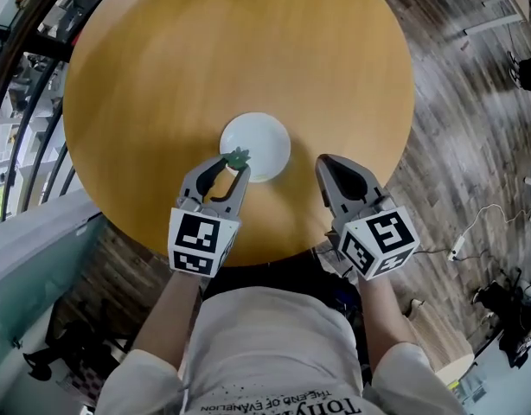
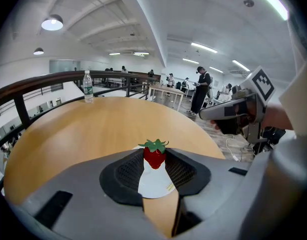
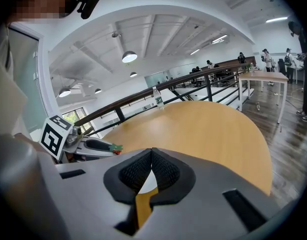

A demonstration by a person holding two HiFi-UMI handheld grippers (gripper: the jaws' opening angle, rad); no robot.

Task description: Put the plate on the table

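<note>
Round white plate (image 1: 255,145) on round wooden tabletop (image 1: 162,76), left gripper (image 1: 231,164) tilted down, fingers clasping red strawberry (image 1: 238,156), right gripper (image 1: 324,164) fingers clenched, empty

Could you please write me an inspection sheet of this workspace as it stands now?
Surface: round wooden table, no damage seen.
Job's things: white plate lies flat on the table, empty.
Clutter: water bottle upright at the table's far edge.
Grippers: left gripper shut on a strawberry by the plate's near rim; right gripper shut, empty.
Cables: white cable on the floor, right of the table.
Surroundings: railing, wooden floor, people in the distance.
</note>
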